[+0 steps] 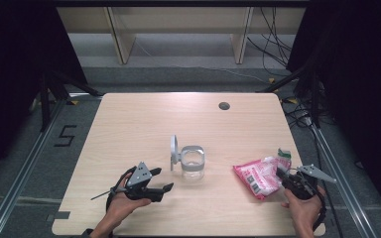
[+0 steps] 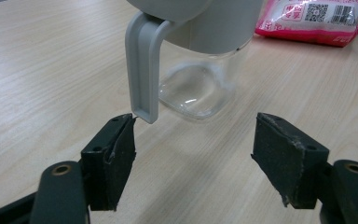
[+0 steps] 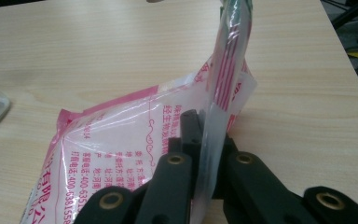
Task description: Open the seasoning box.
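The surface [image 1: 144, 124] is a light wooden tabletop with rounded corners and a pale lengthwise grain, standing on a grey floor [image 1: 25, 148]. Near its far edge, right of the middle, sits a small round grey cap [image 1: 223, 105] set into the wood. Close to the middle stands a clear jar [image 1: 193, 166] with a grey collar; its grey lid [image 1: 174, 151] stands open, upright at the jar's left side. To the right, well apart from the jar and near the right edge, lies a pink and white plastic packet [image 1: 259, 174] with printed labels, one end raised off the wood
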Tool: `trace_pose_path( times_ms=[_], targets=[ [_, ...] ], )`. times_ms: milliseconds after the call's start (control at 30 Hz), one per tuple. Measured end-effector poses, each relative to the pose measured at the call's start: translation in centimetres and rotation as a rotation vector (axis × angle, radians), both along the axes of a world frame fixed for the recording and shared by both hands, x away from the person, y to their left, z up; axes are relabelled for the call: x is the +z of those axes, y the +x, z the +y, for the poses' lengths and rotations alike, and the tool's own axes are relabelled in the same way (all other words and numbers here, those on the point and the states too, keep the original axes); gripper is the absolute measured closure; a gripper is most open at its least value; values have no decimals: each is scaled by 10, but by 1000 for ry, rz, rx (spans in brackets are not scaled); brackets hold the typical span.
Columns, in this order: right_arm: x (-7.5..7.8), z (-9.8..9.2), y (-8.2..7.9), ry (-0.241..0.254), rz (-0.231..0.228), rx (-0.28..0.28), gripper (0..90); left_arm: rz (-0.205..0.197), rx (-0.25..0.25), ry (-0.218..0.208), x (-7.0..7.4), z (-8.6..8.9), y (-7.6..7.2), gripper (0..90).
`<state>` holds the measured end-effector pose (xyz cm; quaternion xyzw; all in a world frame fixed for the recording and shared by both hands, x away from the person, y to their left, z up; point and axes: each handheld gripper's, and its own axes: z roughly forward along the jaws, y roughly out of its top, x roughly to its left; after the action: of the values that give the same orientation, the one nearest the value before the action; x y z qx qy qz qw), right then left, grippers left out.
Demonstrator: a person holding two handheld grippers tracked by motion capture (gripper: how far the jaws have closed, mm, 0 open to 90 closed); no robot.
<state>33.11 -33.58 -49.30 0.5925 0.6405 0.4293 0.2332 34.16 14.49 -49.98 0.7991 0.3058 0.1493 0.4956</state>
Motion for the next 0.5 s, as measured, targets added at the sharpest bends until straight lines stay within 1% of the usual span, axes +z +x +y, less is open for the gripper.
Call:
trace_pose_path(
  times_ms=[33,67,100,133,167,200,233,267,300,333,367,400,433,467,500],
  targets=[
    [1,1,-1,25,2,10,900,1,1,-1,0,0,0,292],
    [1,1,-1,25,2,10,900,1,1,-1,0,0,0,292],
    [1,1,-1,14,-5,5,900,-9,-6,6,0,1,1,292],
    [2,-1,0,-18,-27,34,900,-13,-8,8,0,1,2,292],
    [4,-2,0,-25,-29,54,900,-13,-6,6,0,1,2,292],
    [4,0,-1,-27,-28,40,900,-12,-5,4,1,1,2,292],
    [5,1,-1,-22,-42,49,900,-12,-4,3,1,1,2,292],
    [5,2,0,-1,-59,55,900,-12,-5,3,1,1,2,292],
    [7,2,-1,-13,-67,72,900,-14,-5,5,2,2,2,292],
    [7,2,-1,-13,-67,72,900,-14,-5,5,2,2,2,292],
    [9,4,-1,-23,-76,84,900,-4,10,-3,2,1,1,292],
    [11,6,-3,-8,-72,89,900,-6,9,-2,2,2,1,292],
    [11,6,-3,-8,-72,89,900,-6,9,-2,2,2,1,292],
    [13,8,-4,-5,-74,87,900,-19,2,5,2,2,2,292],
    [13,7,-2,-36,-99,117,900,-20,2,5,2,3,2,292]
  ],
)
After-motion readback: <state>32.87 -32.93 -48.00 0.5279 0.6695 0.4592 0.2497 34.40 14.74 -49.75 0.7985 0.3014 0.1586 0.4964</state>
